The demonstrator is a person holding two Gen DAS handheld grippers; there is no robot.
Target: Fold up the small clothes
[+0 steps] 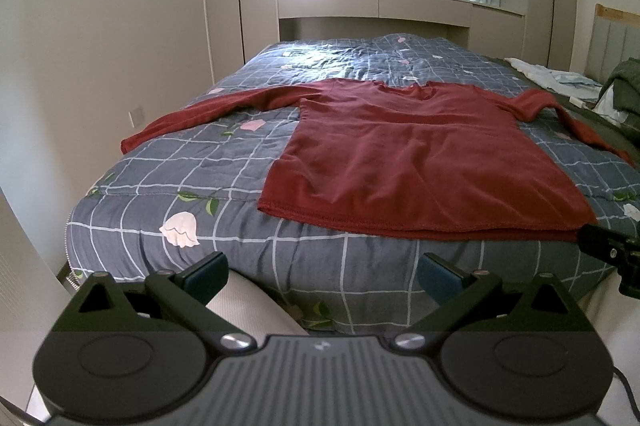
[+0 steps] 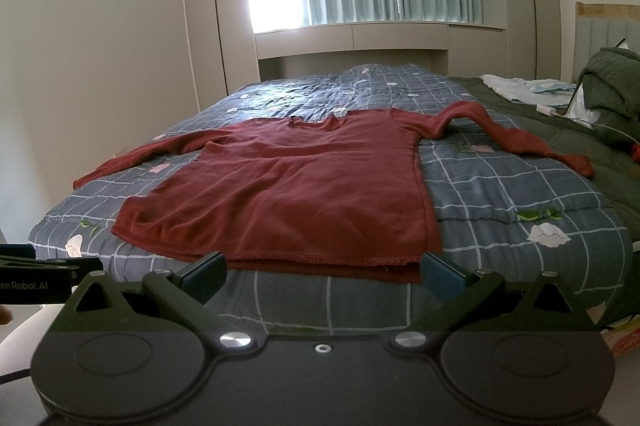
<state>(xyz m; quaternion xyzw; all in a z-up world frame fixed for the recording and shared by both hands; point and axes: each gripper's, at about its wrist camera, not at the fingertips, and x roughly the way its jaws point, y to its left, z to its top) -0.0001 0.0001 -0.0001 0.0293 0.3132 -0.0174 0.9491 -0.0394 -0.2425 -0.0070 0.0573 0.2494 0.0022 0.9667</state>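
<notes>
Seen from the left wrist camera, a red long-sleeved shirt [image 1: 420,161] lay flat on a blue checked quilt [image 1: 192,177] covering the bed, its neckline toward the window and both sleeves stretched outward. The left gripper [image 1: 322,276] hung at the foot of the bed, its fingers [image 1: 206,276] spread wide and holding nothing; the shirt's hem lay ahead of them and to the right, apart from both tips. The right gripper [image 1: 612,254] showed at the frame's right edge, just beside the hem's right corner. White clothes [image 1: 552,75] and a green garment [image 1: 624,85] sat at the far right of the bed.

Then, from the right wrist camera, the same shirt [image 2: 288,185] filled the middle of the quilt [image 2: 520,185]. The right gripper [image 2: 324,276] sat low at the bed's edge with its fingers [image 2: 440,276] spread apart and empty, the hem running directly ahead between them, its right corner just above the right fingertip. Whether that tip touched the cloth could not be told. The left gripper [image 2: 48,274] appeared at the left edge, beyond the hem's left corner. A dark green blanket [image 2: 580,145] lay along the right side.
</notes>
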